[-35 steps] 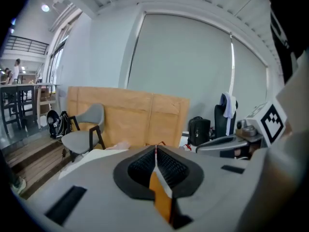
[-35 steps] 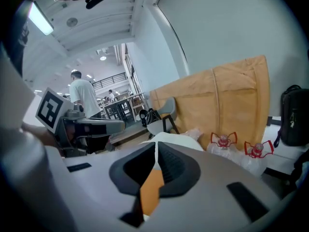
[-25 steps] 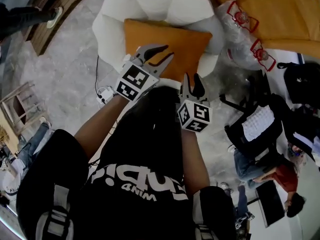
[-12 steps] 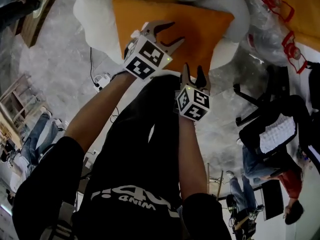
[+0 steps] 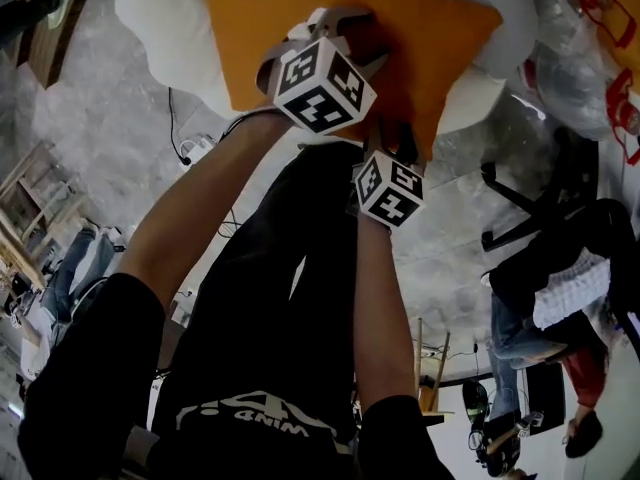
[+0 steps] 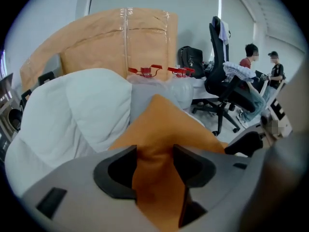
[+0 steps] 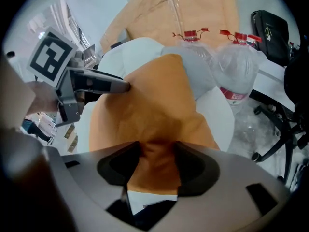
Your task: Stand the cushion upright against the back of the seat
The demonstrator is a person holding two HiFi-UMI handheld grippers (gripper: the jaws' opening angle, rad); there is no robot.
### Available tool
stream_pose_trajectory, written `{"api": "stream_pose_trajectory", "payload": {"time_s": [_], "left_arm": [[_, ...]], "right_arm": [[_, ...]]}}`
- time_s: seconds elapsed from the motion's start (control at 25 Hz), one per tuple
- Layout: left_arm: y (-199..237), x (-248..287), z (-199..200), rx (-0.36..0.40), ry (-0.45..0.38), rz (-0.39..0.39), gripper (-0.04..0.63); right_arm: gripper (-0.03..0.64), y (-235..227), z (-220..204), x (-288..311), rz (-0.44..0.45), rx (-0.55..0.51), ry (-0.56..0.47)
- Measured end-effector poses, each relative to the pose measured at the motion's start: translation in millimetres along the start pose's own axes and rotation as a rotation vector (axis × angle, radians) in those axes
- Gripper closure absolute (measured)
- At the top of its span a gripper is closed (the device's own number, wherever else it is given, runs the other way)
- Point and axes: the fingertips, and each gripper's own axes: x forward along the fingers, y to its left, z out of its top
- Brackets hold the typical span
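An orange cushion [image 5: 290, 28] lies flat on the white padded seat [image 5: 160, 18]. Both grippers have come down onto its near edge. In the head view my left gripper [image 5: 350, 38] sits over the cushion's middle and my right gripper [image 5: 397, 140] at its near right corner. Both pairs of jaws are opening. The left gripper view has my left gripper [image 6: 154, 151] straddling a ridge of the cushion [image 6: 164, 124]. In the right gripper view my right gripper [image 7: 158, 149] straddles the cushion's [image 7: 145, 105] corner. Cloth fills both gaps, with no firm pinch seen. The seat's back [image 6: 72, 110] bulges behind.
Large clear water bottles [image 7: 236, 66] with red caps lean beside the seat. Behind them stands wrapped tan furniture [image 6: 120, 37]. A black office chair [image 6: 222, 81] and seated people [image 6: 251, 57] are to the right. A cable and small white box [image 5: 195, 153] lie on the marble floor.
Both grippers dropped from above my lap onto the cushion's near edge. Their jaws stand wider than a second ago, and the cushion fills more of the head view.
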Motion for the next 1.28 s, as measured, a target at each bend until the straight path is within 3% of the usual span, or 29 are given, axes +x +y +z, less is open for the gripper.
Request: {"api": "stream_pose_trajectory", "payload": {"time_s": [0.4,0.64,0.8,0.96,1.28], "left_arm": [[2.4,15.2,-2.6,-0.025,0.031,0.011,0.372],[0.3,16.4,-5.1,-0.041,0.072,-0.027,0.489],[-3.5,11.8,-6.3,-0.092,0.044,-0.068,0.576],[-3.1,5.7,-5.8,-0.145,0.015,-0.111,0.583],[-1.5,-16.8,-0.5,-0.165,-0.002,-0.106,0.583]], "right_arm": [[0.404,-11.0,0.7,13.8,0.002,0.047,0.002],[0.51,-7.8,2.7,15.6,0.051,0.068,0.012],[0.582,-3.4,5.2,13.7,0.075,0.043,-0.014],[0.588,-1.5,5.3,12.4,0.099,0.047,-0.024],[0.588,7.6,11.2,-2.9,0.136,0.054,-0.048]]}}
